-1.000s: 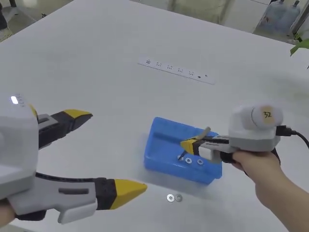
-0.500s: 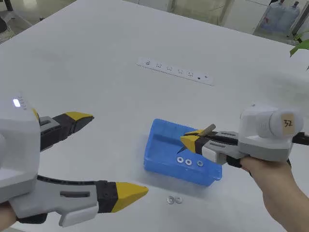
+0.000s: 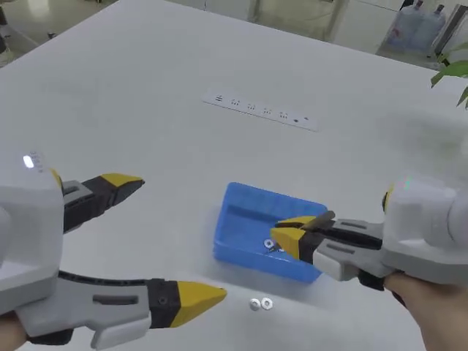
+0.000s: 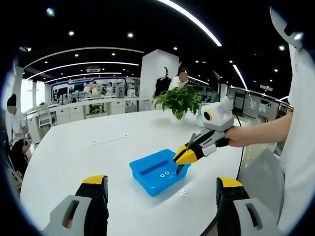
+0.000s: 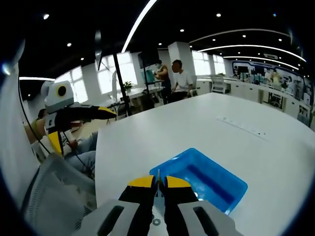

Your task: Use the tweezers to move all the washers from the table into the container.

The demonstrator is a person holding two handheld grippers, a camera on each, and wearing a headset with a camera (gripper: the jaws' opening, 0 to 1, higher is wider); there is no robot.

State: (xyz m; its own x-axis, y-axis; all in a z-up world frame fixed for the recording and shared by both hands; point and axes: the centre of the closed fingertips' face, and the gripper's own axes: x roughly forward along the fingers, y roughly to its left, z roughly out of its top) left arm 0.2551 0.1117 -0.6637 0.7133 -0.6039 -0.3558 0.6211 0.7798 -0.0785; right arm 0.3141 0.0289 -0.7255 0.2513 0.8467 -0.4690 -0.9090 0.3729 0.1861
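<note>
a white power strip (image 3: 261, 112) lies well beyond your right gripper (image 3: 282, 228), and a leafy plant (image 3: 452, 72) sits farther off to its right.

Glossy blue plastic container (image 3: 245, 257), shiny metal washers (image 3: 260, 303), matt white table (image 3: 146, 95)

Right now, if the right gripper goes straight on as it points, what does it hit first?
The container. The right gripper, shut on the tweezers, aims down into it, so the tweezers would likely meet its floor near the washers. Depth is unclear.
</note>
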